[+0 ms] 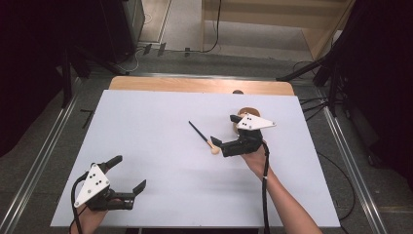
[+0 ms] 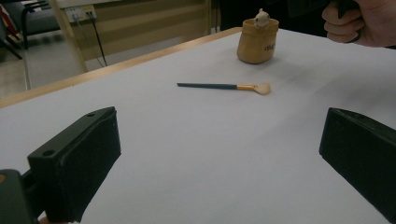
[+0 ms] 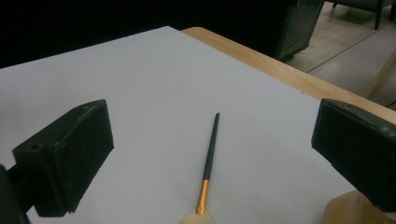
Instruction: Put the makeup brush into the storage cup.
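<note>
Dark-handled brush [image 1: 203, 137] lies flat on white table [image 1: 160, 185], bristles just short of right gripper [image 1: 225, 130], jaws wide apart, tan pot [image 2: 257, 41] just beyond; left gripper [image 1: 130, 171] wide too, well apart.

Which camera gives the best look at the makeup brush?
The left gripper view: the whole brush lies side-on, unobstructed. The right gripper view crops its bristles at the bottom edge; in the high view it is small.

The high view looks down from above, while both low, close gripper views share the brush [image 2: 224, 87].
</note>
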Demonstrator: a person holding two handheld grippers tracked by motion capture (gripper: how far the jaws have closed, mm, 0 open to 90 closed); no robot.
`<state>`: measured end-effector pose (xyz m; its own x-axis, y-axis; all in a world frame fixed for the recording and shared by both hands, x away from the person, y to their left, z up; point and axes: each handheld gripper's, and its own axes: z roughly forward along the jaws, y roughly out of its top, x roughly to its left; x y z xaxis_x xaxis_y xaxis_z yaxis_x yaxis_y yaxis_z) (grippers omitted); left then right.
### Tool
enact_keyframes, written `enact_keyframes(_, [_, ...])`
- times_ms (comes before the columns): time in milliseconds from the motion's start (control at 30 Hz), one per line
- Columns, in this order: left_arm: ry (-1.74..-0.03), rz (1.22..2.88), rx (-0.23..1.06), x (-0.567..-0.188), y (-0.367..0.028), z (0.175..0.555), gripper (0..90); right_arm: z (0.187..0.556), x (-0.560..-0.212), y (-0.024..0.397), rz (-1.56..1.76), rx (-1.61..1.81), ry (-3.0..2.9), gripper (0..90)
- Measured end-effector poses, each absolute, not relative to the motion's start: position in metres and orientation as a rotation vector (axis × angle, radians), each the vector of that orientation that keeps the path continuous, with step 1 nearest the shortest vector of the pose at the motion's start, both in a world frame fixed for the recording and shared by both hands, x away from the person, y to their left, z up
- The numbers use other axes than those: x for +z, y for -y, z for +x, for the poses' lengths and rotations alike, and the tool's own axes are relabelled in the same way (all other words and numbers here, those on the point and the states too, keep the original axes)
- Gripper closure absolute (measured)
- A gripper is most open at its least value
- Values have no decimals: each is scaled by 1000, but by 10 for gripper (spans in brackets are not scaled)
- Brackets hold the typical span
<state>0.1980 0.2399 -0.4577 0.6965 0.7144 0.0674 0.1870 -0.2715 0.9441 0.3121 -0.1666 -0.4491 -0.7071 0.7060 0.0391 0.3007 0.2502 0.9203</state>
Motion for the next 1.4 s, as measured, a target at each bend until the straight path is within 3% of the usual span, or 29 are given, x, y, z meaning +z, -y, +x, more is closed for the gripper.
enact_keyframes(1400, [-707, 1813, 598, -458, -240, 197, 0, 358, -435, 136, 1118, 1187, -2426, 0])
